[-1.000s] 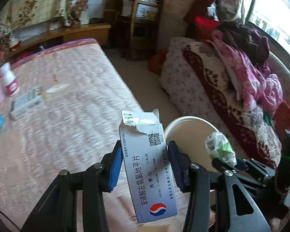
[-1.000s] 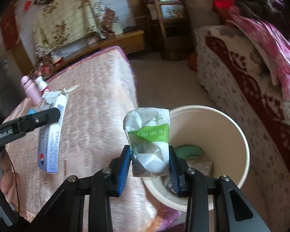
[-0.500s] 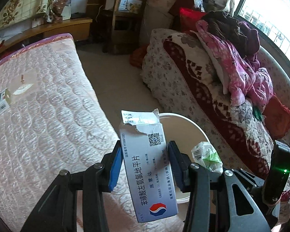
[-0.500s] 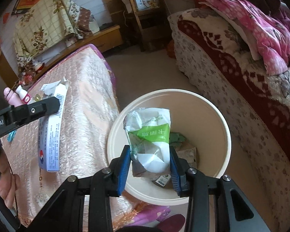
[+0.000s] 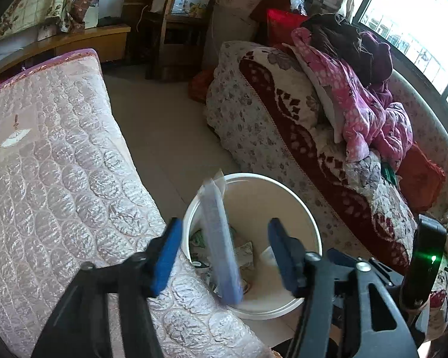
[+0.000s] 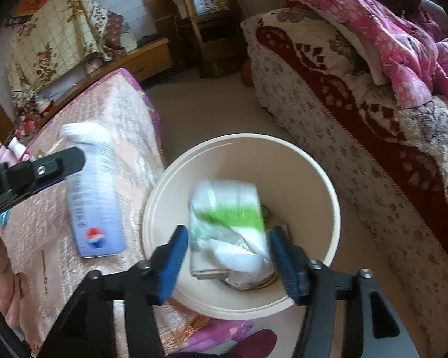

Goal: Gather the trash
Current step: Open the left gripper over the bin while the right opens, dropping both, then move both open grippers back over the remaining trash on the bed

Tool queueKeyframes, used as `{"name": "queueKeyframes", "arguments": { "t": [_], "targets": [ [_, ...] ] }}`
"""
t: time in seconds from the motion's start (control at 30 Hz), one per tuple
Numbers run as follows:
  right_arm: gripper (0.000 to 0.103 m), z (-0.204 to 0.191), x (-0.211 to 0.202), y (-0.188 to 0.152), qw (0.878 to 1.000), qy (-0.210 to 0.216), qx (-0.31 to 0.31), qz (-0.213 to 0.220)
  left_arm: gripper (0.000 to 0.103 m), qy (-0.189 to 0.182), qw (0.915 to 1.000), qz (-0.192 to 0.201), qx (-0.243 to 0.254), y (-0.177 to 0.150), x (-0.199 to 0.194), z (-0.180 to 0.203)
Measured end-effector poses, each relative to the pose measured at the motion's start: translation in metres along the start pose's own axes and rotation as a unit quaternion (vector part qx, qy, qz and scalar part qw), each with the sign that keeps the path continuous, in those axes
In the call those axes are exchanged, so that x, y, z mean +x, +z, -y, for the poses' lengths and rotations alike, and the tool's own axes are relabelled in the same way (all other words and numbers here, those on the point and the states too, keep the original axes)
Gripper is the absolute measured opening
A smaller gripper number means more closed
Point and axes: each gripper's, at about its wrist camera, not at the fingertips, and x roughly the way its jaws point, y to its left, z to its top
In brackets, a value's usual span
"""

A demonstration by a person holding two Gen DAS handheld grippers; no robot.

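With both jaws just spread and nothing clamped, we keep the left gripper and right gripper over the bucket at lower centre so the box and green-striped wrapper drop inside.

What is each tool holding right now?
Left tool: open, jaws just opened, medicine box loose between them.
Right tool: open, just opened, green-and-white wrapper released.

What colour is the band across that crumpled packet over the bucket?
Bright green, on a white packet; clearest in the right wrist view.
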Motion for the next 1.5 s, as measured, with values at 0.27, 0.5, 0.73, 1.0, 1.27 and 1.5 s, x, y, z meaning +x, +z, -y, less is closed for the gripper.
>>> {"name": "queueKeyframes", "arguments": {
  "t": [0.27, 0.5, 0.73, 1.0, 1.27, 1.5],
  "targets": [
    [0.065, -0.004, 0.000, 0.001, 1.000, 0.008, 0.006, -0.004, 0.062, 0.021, 0.9997, 0.010, 0.006, -0.006, -0.012, -0.012],
    [0.065, -0.027, -0.004, 0.004, 1.000, 0.013, -0.016, -0.001, 0.063, 0.059, 0.9979, 0.027, 0.005, -0.011, -0.032, -0.040],
    [0.065, -0.071, -0.005, 0.005, 0.998, 0.036, -0.050, 0.000, 0.063, 0.105, 0.9936, 0.039, -0.014, -0.018, -0.056, -0.081],
    [0.066, -0.142, 0.004, 0.003, 0.992, 0.071, -0.102, -0.007, 0.063, 0.153, 0.9856, 0.051, -0.049, -0.033, -0.091, -0.144],
    [0.067, -0.203, 0.018, 0.000, 0.983, 0.106, -0.145, -0.026, 0.072, 0.204, 0.9742, 0.052, -0.082, -0.054, -0.130, -0.222],
    [0.070, -0.263, 0.036, -0.002, 0.972, 0.135, -0.186, -0.045, 0.082, 0.255, 0.9579, 0.052, -0.121, -0.058, -0.167, -0.308]
  ]
}}
